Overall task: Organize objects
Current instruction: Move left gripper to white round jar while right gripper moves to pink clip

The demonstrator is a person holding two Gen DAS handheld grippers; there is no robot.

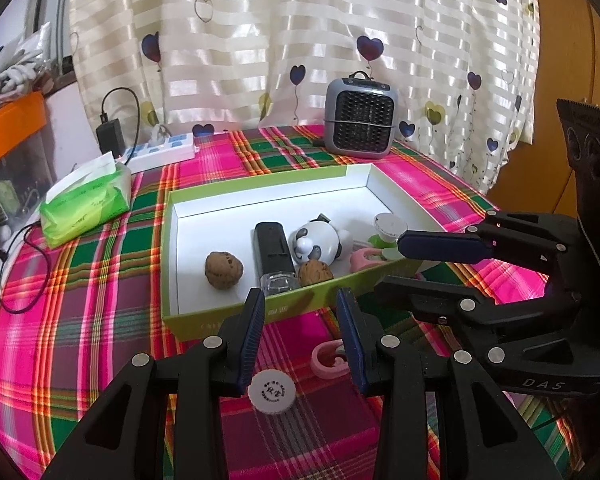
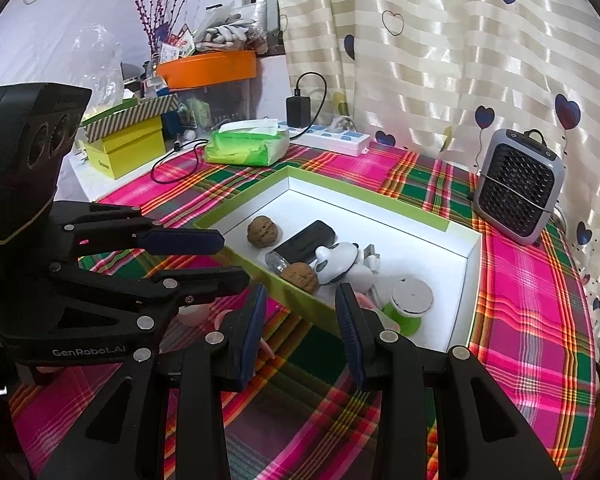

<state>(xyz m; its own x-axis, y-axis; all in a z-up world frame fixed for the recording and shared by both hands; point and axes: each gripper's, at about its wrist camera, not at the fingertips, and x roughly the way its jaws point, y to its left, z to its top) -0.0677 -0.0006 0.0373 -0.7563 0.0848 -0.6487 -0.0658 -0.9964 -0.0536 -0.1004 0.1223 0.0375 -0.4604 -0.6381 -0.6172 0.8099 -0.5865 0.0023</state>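
A table draped in a woven plaid cloth (image 1: 80, 280) of pink, green and orange stands against a glossy cream curtain (image 1: 260, 40) striped in satin bands and printed with dark heart balloons. At the cloth's 12 o'clock edge sits a small grey fan heater (image 1: 360, 118) with a black honeycomb grille; at 10 o'clock lie a green soft pack of tissues (image 1: 86, 204), a white power strip (image 1: 160, 152) and a black charger (image 1: 110, 134).

Mid-table rests a shallow cardboard box lid (image 1: 260, 196), lime outside and white inside, its long axis running 9 to 3 o'clock in the left wrist view. Inside it: two wrinkled brown walnuts (image 1: 223, 270) (image 1: 315, 274), a black lighter-like case with a clear end (image 1: 273, 256) lying with its long axis 12 to 6 and the clear end toward 6, a glossy white-and-grey panda toy (image 1: 320, 242) tipped on its side, a green cup with a white lid (image 1: 388, 228), and a pink item (image 1: 364, 258).

On the cloth outside the lid, at its 6 o'clock, lie a white round cap with printing (image 1: 271, 392) and a pink curled plastic hook (image 1: 332, 360).

The left gripper (image 1: 302, 336) hangs over these two, fingers parted, grasping nothing. The right gripper (image 2: 300, 336) is likewise released, empty, over the lid's near corner.
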